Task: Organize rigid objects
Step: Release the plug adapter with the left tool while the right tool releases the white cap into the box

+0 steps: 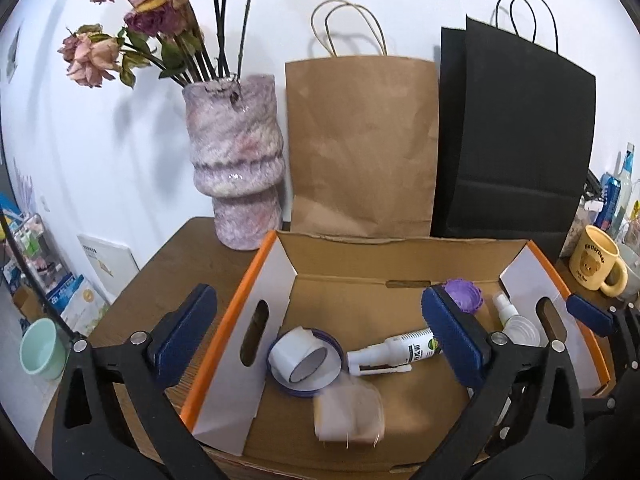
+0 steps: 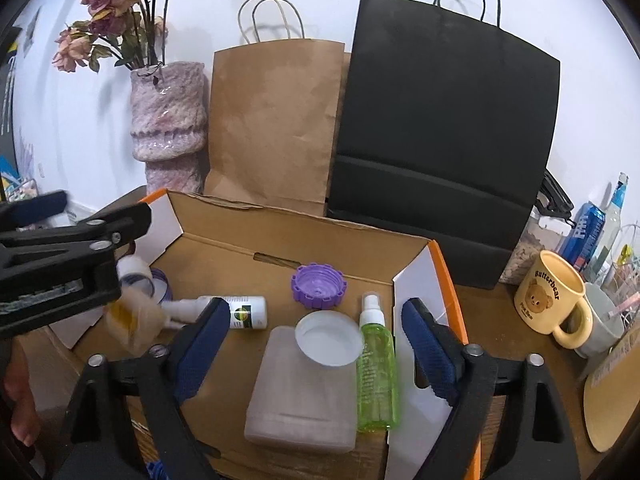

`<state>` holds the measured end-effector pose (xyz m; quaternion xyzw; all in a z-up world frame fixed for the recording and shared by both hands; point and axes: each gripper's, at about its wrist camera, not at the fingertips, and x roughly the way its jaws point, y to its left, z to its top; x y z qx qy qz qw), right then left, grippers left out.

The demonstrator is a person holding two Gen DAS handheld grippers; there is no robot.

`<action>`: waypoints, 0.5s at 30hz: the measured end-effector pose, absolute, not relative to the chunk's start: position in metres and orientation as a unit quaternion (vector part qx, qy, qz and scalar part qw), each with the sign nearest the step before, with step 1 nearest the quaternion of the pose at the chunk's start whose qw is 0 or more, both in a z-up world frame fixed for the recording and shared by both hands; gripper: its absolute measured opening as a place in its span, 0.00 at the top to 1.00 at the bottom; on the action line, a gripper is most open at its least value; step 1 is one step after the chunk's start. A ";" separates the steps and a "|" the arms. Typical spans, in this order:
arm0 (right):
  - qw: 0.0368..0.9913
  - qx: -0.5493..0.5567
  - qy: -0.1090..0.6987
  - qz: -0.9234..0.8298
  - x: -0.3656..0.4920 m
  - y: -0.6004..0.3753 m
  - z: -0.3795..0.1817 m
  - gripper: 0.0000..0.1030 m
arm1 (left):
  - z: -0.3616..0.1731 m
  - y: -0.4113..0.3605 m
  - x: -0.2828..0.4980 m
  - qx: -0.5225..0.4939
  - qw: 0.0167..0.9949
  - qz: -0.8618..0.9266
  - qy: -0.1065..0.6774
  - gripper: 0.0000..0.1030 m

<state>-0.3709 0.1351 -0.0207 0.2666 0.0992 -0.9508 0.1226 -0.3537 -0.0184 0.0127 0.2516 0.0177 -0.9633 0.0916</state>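
Observation:
An open cardboard box [image 1: 256, 280] with orange rims holds a white tape roll [image 1: 298, 354], a white spray bottle [image 1: 394, 350] on its side and a purple cap [image 1: 464, 294]. My left gripper [image 1: 320, 334] stands open over the box, and a blurred beige object [image 1: 348, 416] sits below it, untouched by the pads. My right gripper [image 2: 316, 344] is open too. Between its fingers, untouched, lie a frosted rectangular case [image 2: 300, 396], a white lid [image 2: 328, 338] and a green spray bottle [image 2: 376, 368].
Behind the box stand a pink vase [image 1: 236, 160] of dried roses, a brown paper bag [image 1: 360, 144] and a black paper bag [image 1: 512, 140]. A yellow bear mug [image 2: 554, 298], cans and bottles crowd the right side. A round cork mat [image 2: 612, 396] lies at the front right.

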 end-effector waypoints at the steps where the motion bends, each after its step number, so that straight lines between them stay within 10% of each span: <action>1: 0.120 0.265 0.099 -0.952 -0.370 0.136 -0.020 0.11 | 0.013 -0.019 -0.353 0.250 0.093 -0.963 0.020 0.00; 15: 0.120 0.258 0.089 -0.954 -0.369 0.139 -0.019 0.11 | 0.013 -0.020 -0.352 0.251 0.095 -0.963 0.022 0.00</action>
